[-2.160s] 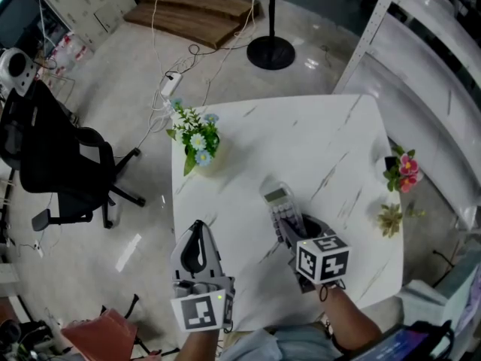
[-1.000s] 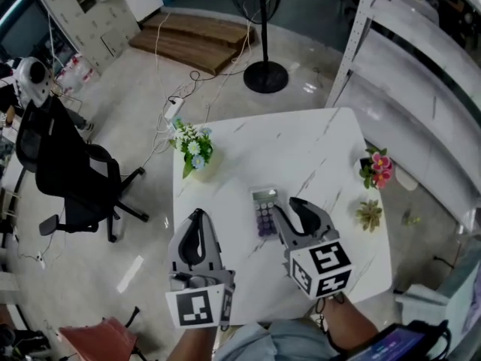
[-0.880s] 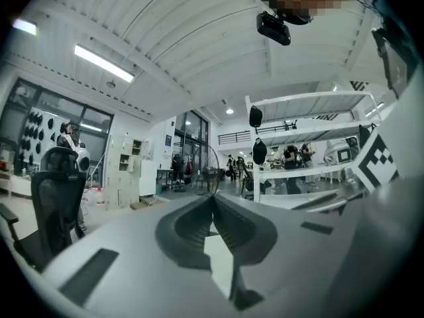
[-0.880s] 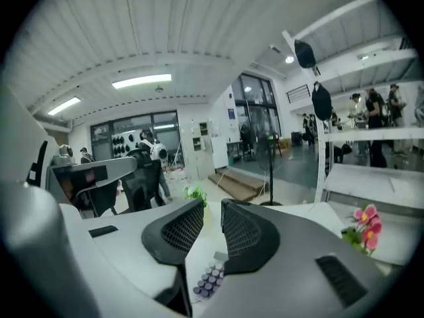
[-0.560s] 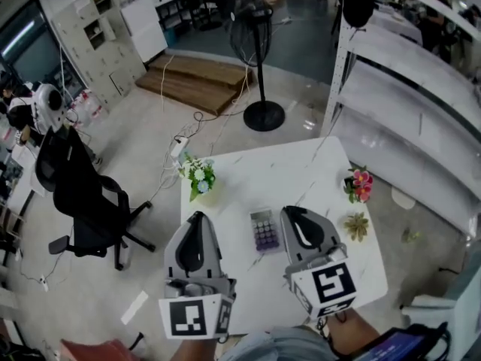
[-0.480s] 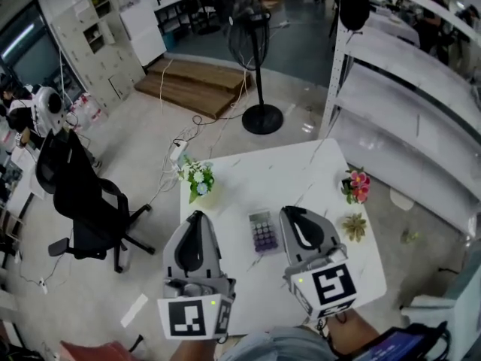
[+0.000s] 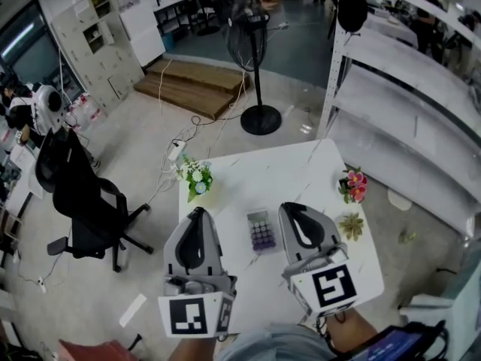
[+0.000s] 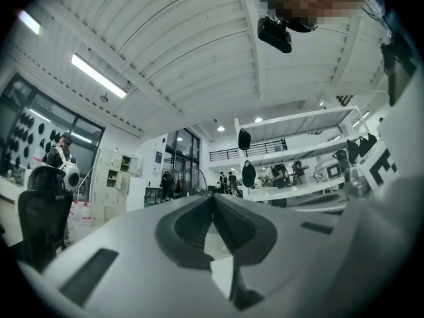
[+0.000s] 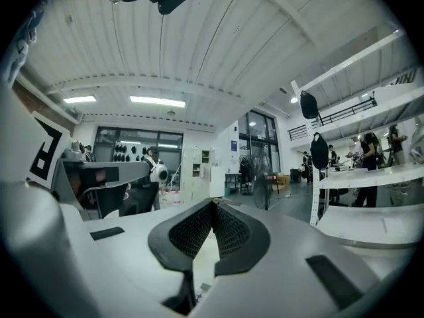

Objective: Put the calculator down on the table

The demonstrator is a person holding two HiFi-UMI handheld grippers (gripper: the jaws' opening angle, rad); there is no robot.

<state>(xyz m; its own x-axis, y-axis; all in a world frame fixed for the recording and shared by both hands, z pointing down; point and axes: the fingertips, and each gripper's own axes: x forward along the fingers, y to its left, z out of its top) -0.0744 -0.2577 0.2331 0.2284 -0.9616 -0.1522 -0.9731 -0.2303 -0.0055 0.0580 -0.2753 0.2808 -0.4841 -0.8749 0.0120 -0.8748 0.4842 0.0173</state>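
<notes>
**Two tongs closed and empty, one calculator flat on the desk between them**

The left tongs have their jaws pressed together at the tips, with nothing between them; the left gripper view shows the same on the left tongs. The right tongs are likewise closed and hold nothing, their ribbed pads meeting in the right gripper view. Each carries one marker cube at its rear end, towards the person.

In the head view, the single calculator lies between the two tongs, nearer the right pair and touching neither. It rests flat on the white marbled desk, its display end pointing away from the person.

Three plants stand on the desk. One bunch of white flowers is beyond the left tongs, at the desk's edge. One pot of pink flowers and one small green succulent sit out to the right of the right tongs.

Off the desk, one black office chair stands well to the left of the left tongs. One pedestal fan stands far beyond both, and white shelving runs to the right.
</notes>
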